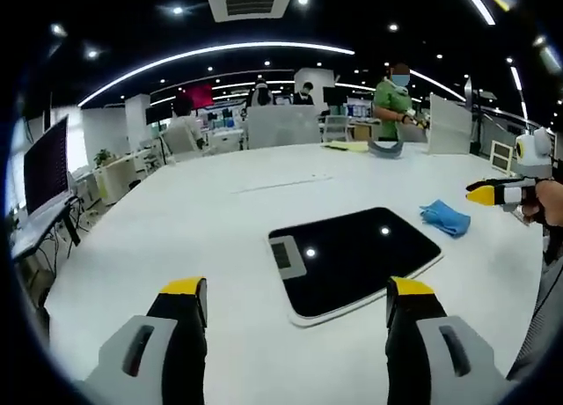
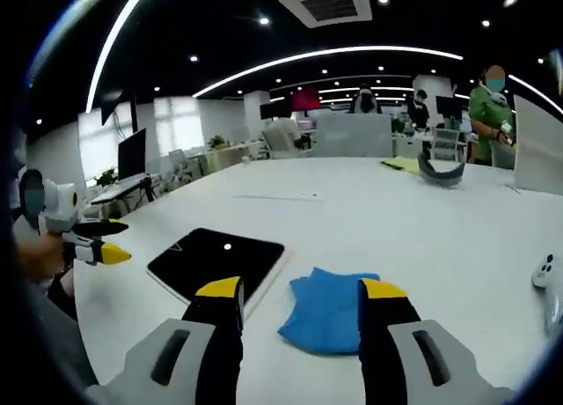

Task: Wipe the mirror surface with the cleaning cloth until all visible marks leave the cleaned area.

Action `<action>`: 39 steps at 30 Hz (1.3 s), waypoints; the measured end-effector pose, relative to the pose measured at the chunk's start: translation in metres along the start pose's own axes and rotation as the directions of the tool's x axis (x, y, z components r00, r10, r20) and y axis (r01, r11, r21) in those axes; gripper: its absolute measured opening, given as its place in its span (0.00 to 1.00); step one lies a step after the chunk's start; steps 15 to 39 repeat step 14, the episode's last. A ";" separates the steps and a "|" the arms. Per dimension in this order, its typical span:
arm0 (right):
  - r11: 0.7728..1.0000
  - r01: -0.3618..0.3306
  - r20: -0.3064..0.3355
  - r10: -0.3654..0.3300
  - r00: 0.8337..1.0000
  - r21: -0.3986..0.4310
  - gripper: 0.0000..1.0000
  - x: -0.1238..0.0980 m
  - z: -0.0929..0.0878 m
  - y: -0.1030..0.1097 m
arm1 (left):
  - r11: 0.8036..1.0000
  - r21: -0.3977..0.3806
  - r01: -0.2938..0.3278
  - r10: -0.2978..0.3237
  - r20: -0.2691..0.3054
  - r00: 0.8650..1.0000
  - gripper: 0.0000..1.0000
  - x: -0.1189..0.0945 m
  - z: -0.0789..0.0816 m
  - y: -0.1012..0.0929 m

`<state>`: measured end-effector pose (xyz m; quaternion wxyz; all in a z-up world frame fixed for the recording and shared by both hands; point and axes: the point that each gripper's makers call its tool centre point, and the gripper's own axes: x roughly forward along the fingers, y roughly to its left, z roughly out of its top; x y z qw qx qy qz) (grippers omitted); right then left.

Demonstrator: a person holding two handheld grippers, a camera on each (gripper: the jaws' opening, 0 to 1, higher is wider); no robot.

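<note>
Left gripper [image 1: 295, 304]: two yellow-tipped fingers wide apart, nothing between them, bases cut off by the bottom of the left gripper view. Just past the tips, one mirror [image 1: 354, 259] lies flat on the white table [image 1: 176, 238]; it reads black and reflects ceiling lights, marks on it too small to make out. A grey patch near its left edge, unclear what it is. One blue cleaning cloth [image 1: 445, 217] lies crumpled on the table just off the mirror's far right corner, apart from it.

Right gripper [image 2: 299, 304]: fingers wide apart, holding nothing; the cloth [image 2: 327, 308] sits on the table right beyond the tips, partly hidden behind them. Mirror [image 2: 215, 261] to the cloth's left, close but whether touching I cannot tell.

Each gripper shows at the edge of the other's view, cropped by the rim: right one [image 1: 497, 194] with a hand, left one [image 2: 97, 242] likewise.

Further off: a white object [image 2: 549, 277] at the right edge, cut off. Far across the table, one dark curved item [image 2: 440, 170] and a yellow sheet [image 2: 400, 164]. One person in green [image 1: 393, 101] stands behind; others beyond are too small to count.
</note>
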<state>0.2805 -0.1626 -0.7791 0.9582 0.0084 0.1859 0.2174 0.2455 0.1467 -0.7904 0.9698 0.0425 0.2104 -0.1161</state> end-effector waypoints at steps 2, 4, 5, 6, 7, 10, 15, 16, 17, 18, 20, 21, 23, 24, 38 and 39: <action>1.000 -0.007 0.006 0.007 1.000 -0.002 0.50 0.000 0.002 0.002 | 1.000 0.001 0.002 -0.002 0.002 1.000 0.84 0.000 0.001 -0.001; 1.000 -0.009 0.010 0.009 1.000 0.001 0.50 -0.001 0.002 0.002 | 1.000 0.011 0.008 -0.008 -0.006 1.000 0.84 0.001 -0.001 -0.003; 1.000 -0.006 0.011 0.006 1.000 0.003 0.50 -0.001 0.003 0.002 | 1.000 0.014 0.010 -0.010 -0.006 1.000 0.84 0.001 -0.001 -0.004; 1.000 -0.003 0.011 0.003 1.000 0.005 0.50 -0.001 0.003 0.001 | 1.000 0.018 0.012 -0.012 -0.004 1.000 0.84 0.001 0.000 -0.005; 1.000 -0.002 0.011 0.002 1.000 0.005 0.50 -0.001 0.003 0.000 | 1.000 0.021 0.012 -0.012 -0.002 1.000 0.84 0.001 0.001 -0.005; 1.000 0.000 0.017 0.000 1.000 0.026 0.49 -0.003 0.004 0.002 | 1.000 0.018 0.017 -0.017 -0.005 1.000 0.84 0.003 -0.001 -0.005; 1.000 0.004 0.014 -0.004 1.000 0.024 0.49 -0.003 0.004 0.004 | 1.000 0.022 0.018 -0.017 -0.005 1.000 0.83 0.004 -0.001 -0.004; 1.000 0.004 0.014 -0.004 1.000 0.024 0.49 -0.003 0.004 0.004 | 1.000 0.022 0.018 -0.017 -0.005 1.000 0.83 0.004 -0.001 -0.004; 1.000 0.004 0.014 -0.004 1.000 0.024 0.49 -0.003 0.004 0.004 | 1.000 0.022 0.018 -0.017 -0.005 1.000 0.83 0.004 -0.001 -0.004; 1.000 0.004 0.014 -0.004 1.000 0.024 0.49 -0.003 0.004 0.004 | 1.000 0.022 0.018 -0.017 -0.005 1.000 0.83 0.004 -0.001 -0.004; 1.000 0.004 0.014 -0.004 1.000 0.024 0.49 -0.003 0.004 0.004 | 1.000 0.022 0.018 -0.017 -0.005 1.000 0.83 0.004 -0.001 -0.004; 1.000 0.004 0.014 -0.004 1.000 0.024 0.49 -0.003 0.004 0.004 | 1.000 0.022 0.018 -0.017 -0.005 1.000 0.83 0.004 -0.001 -0.004; 1.000 0.004 0.014 -0.004 1.000 0.024 0.49 -0.003 0.004 0.004 | 1.000 0.022 0.018 -0.017 -0.005 1.000 0.83 0.004 -0.001 -0.004; 1.000 0.004 0.014 -0.004 1.000 0.024 0.49 -0.003 0.004 0.004 | 1.000 0.022 0.018 -0.017 -0.005 1.000 0.83 0.004 -0.001 -0.004; 1.000 0.004 0.014 -0.004 1.000 0.024 0.49 -0.003 0.004 0.004 | 1.000 0.022 0.018 -0.017 -0.005 1.000 0.83 0.004 -0.001 -0.004; 1.000 0.004 0.014 -0.004 1.000 0.024 0.49 -0.003 0.004 0.004 | 1.000 0.022 0.018 -0.017 -0.005 1.000 0.83 0.004 -0.001 -0.004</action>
